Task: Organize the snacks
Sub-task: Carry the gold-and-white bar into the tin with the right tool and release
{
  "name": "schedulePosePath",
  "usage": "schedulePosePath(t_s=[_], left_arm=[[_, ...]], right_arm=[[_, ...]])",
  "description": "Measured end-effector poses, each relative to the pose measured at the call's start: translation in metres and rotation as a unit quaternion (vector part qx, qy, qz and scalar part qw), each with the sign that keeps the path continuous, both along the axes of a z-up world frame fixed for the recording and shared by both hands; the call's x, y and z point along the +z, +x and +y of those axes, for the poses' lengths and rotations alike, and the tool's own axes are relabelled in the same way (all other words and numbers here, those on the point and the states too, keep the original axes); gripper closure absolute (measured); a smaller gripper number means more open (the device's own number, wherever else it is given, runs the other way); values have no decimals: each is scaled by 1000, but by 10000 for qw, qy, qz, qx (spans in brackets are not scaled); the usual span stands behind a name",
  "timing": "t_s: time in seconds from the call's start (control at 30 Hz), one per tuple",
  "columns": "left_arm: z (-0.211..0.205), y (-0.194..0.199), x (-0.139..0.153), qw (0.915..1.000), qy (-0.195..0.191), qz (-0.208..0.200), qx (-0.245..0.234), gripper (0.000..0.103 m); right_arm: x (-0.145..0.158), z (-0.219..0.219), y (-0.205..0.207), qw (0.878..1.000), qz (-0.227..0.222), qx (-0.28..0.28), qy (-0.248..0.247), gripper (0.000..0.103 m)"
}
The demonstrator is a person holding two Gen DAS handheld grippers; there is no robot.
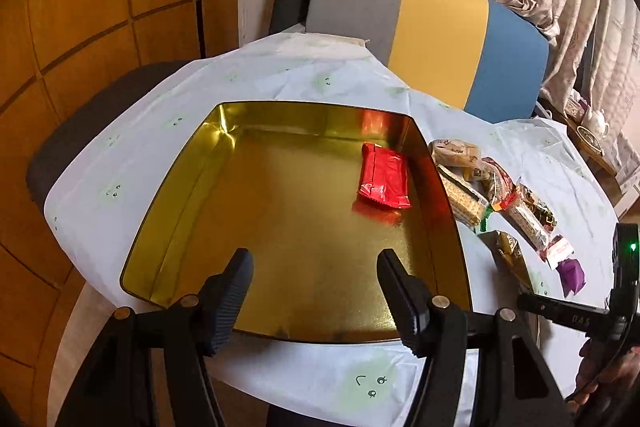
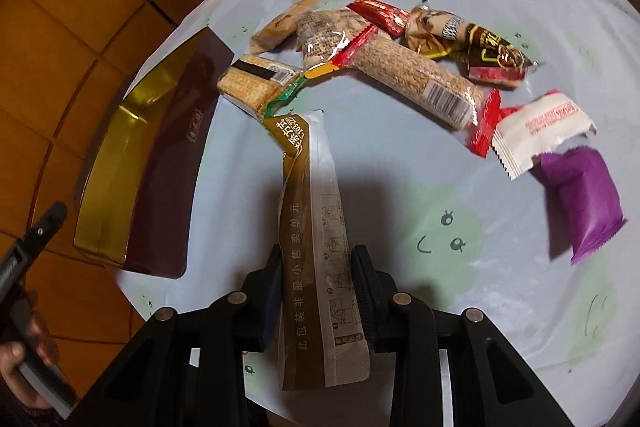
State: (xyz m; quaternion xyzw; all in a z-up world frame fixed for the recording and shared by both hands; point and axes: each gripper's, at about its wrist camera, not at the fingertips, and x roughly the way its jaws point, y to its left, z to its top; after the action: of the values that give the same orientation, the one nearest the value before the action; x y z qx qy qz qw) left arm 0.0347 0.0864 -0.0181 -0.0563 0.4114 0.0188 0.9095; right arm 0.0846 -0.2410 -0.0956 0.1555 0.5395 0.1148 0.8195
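gripping a long brown-and-white sachet (image 2: 316, 247) in the right gripper (image 2: 316, 291), low centre of the right view, ready for carrying to the gold tin (image 1: 168, 187). hovering with the left gripper (image 1: 314, 291) spread, holding nothing, over the tin's near edge. lying inside already, one red packet (image 1: 384, 175); waiting in a heap (image 2: 400, 67), upper frame, on the tablecloth (image 2: 440, 207).

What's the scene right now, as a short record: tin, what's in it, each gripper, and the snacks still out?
tin: open gold tin on the table's pale cloth
in tin: one red packet, near the right wall
left gripper: open, empty, over the tin's near edge
right gripper: fingers shut on a long brown-and-white sachet
still out: pile of wrapped snacks right of the tin, including a white packet and a purple packet
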Motion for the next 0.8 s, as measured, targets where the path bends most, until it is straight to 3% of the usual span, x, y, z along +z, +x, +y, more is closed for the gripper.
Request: schedulePosePath(t_s=[0.13, 0.47, 0.63, 0.8], left_arm=[[2, -2, -5, 9999, -67, 71, -20, 38], [14, -7, -11, 9998, -144, 127, 94, 38], [18, -8, -12, 9996, -184, 161, 153, 38], [18, -7, -12, 9996, -203, 139, 150, 38]], right_arm=[[-1, 0, -3, 9995, 96, -123, 270, 70], [4, 14, -6, 9995, 122, -141, 239, 70], [20, 23, -7, 9993, -79, -154, 331, 71], [55, 45, -3, 9978, -380, 79, 539, 71]])
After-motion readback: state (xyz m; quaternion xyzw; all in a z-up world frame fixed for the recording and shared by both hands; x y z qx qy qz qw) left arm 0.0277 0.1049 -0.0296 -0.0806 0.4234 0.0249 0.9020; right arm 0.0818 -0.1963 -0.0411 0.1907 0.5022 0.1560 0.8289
